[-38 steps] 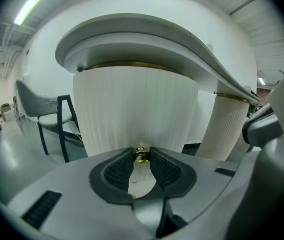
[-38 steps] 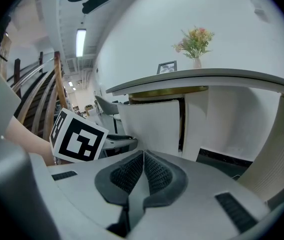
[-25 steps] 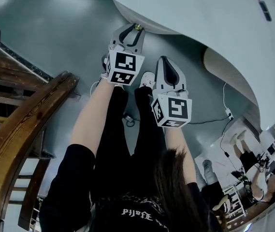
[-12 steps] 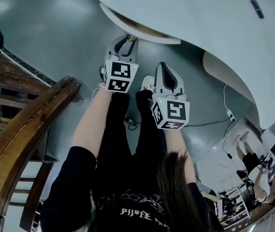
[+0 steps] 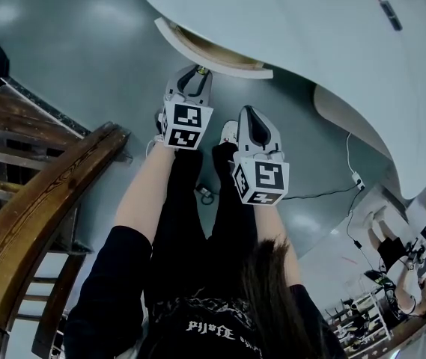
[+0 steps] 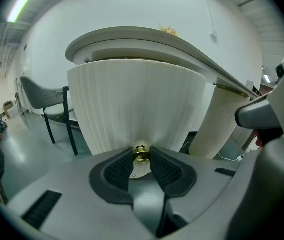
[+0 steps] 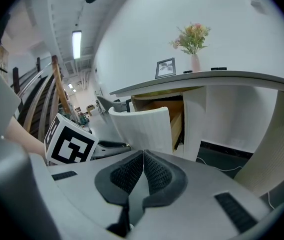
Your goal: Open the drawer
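A white ribbed drawer (image 5: 213, 51) juts out from under the curved white desk (image 5: 310, 43), its wooden inside showing. Its small brass knob (image 6: 141, 153) sits between the pads of my left gripper (image 5: 200, 72), which is shut on it. In the left gripper view the drawer's ribbed front (image 6: 137, 104) fills the middle. My right gripper (image 5: 250, 117) hangs beside the left one, a little nearer me, shut with nothing in it. From the right gripper view (image 7: 143, 156) the pulled-out drawer (image 7: 144, 126) and its wooden side are visible under the desk top.
A wooden stair rail (image 5: 40, 208) runs along the left. A ribbed desk leg (image 5: 355, 107) stands at the right, with a white cable (image 5: 351, 172) on the grey floor. A dark chair (image 6: 44, 96) stands left of the desk. A vase of flowers (image 7: 192, 44) and a picture frame (image 7: 165, 67) rest on the desk.
My left gripper has drawn back toward me with the knob in its jaws, and the drawer has slid further out from under the desk. The right gripper has hardly moved.
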Demonstrator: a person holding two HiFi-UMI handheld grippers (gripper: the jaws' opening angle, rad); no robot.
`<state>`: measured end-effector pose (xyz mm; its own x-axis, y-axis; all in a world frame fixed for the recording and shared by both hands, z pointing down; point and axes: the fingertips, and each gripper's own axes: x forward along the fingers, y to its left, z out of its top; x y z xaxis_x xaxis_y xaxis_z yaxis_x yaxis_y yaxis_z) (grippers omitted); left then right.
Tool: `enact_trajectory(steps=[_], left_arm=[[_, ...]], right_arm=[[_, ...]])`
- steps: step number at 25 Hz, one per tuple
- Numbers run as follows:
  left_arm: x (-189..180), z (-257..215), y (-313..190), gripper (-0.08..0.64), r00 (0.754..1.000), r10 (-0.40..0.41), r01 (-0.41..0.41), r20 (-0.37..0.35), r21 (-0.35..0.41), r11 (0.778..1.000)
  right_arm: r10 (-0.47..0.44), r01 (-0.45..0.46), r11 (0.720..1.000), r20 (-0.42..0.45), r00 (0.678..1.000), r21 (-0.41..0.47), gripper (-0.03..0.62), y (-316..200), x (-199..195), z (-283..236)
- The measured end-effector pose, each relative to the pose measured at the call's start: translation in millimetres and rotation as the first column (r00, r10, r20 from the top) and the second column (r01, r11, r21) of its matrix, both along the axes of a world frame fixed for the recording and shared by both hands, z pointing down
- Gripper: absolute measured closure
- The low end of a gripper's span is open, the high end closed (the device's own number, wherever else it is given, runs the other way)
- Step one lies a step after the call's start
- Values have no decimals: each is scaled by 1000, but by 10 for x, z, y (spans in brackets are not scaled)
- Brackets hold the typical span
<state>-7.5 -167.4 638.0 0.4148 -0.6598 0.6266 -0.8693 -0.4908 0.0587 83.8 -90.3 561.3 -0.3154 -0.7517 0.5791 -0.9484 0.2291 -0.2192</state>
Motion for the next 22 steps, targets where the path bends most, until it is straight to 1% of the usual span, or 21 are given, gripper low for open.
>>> enact_trajectory(steps=[4,8,15,17,22], left_arm=[[-35,-17,41,445,1000,1,-1,0,-2,1000],[-103,-5,159,445,1000,13,-13,4,-29,999],[-175,-7,278,445,1000,17,-17,3,-30,999],[-188,4,323,445,1000,13,-13,3,-44,999],[-201,-8,441,445,1000,14,-14,11,-49,999]], right_arm=[[-17,17,1000,2,1000,-4,565,31,-82,-33],[-29,29,999,-13,999,-14,565,76,-134,-44],[-28,27,999,-18,999,-20,565,118,-154,-52],[-32,32,999,-16,999,-18,565,137,-180,-64],[-63,62,998,-14,998,-23,565,266,-222,-86]])
